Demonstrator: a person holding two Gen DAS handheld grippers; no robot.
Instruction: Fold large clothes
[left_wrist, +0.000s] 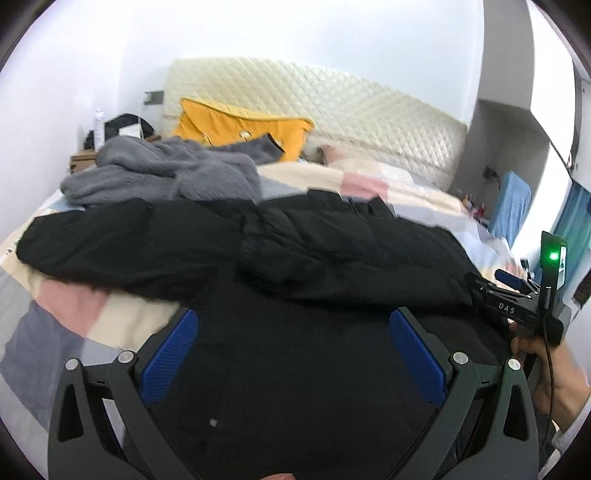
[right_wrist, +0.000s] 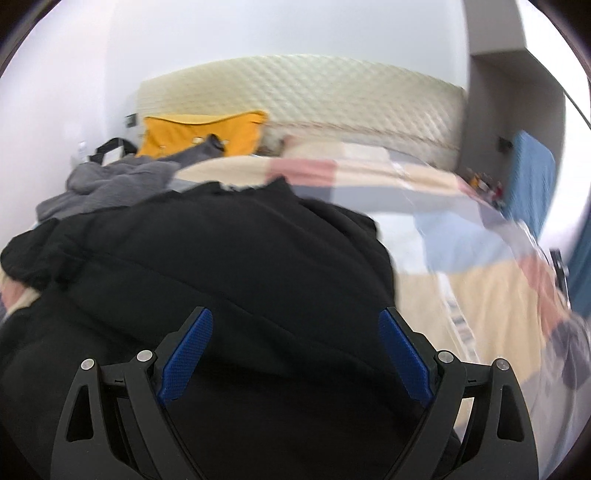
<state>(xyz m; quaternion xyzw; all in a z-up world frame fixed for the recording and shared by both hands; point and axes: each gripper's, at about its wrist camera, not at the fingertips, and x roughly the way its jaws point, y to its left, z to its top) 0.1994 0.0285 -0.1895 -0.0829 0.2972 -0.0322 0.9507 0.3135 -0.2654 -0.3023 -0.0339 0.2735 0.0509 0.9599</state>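
My left gripper (left_wrist: 291, 347), jaws spread wide and holding nothing, hovers over the near part of the black padded jacket (left_wrist: 280, 251); its blue pads (left_wrist: 168, 360) flank plain black fabric with no edge or hem between them. My right gripper (right_wrist: 295, 343), jaws likewise wide apart and empty, hangs over the same garment further right; in the left wrist view its body shows at the right margin (left_wrist: 517, 310), level with the jacket's right end.

The jacket lies spread on the bed (left_wrist: 66, 325), its long axis running left to right across both views. A thick rolled or already turned-over band of it forms a ridge beyond the left jaws, and one sleeve end reaches far left over the patchwork quilt (right_wrist: 487, 295). From my right jaws the jacket's right border falls just to the right, where black gives way to quilt; from my left jaws the left border lies well off to the left.

Judgement: the right gripper is the nearer to a graspable edge, the left sits over mid-panel and would need to shift left or toward the near hem before closing.

Beyond the jacket, a grey fleece garment (left_wrist: 159, 173) is heaped at far left, then a yellow pillow (left_wrist: 236, 127) against the quilted cream headboard (left_wrist: 351, 107). The right view is blurred; finer seams cannot be read.
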